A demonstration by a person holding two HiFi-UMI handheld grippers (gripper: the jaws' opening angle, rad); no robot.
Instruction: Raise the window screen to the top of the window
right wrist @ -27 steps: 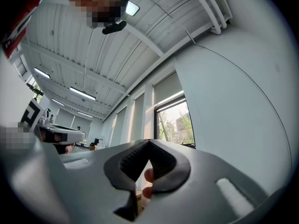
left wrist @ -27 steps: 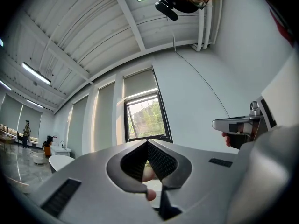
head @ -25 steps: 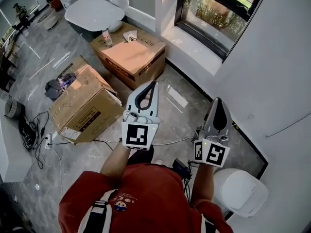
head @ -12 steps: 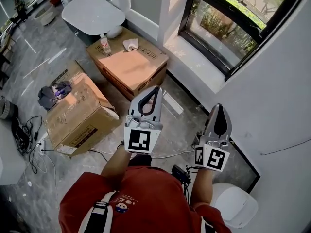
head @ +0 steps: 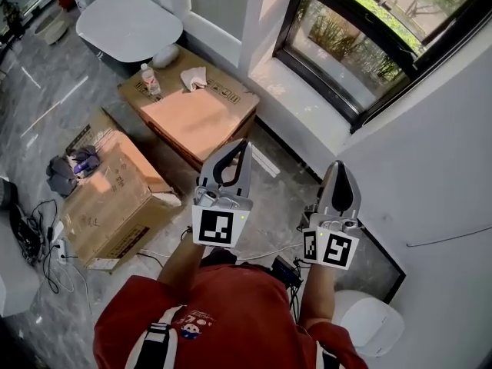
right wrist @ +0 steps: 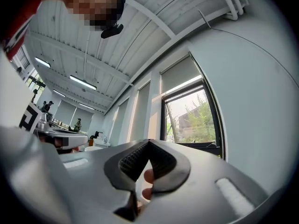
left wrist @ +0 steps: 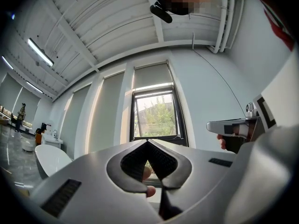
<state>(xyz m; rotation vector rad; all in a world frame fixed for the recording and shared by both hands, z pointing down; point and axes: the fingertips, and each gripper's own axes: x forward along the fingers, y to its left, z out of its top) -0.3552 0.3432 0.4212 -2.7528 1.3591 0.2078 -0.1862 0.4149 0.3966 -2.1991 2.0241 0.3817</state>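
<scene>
I judge the job not yet begun: my left tool (head: 244,143) and right tool (head: 340,164) are both pinched closed on nothing, well apart from the black-framed window (head: 361,48), whose window screen, indistinct from here, is not yet grasped or raised.

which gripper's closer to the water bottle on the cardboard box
Left. The left gripper sits by the right edge of the cardboard box that carries the bottle. The right gripper is farther right, beside the white wall.
</scene>
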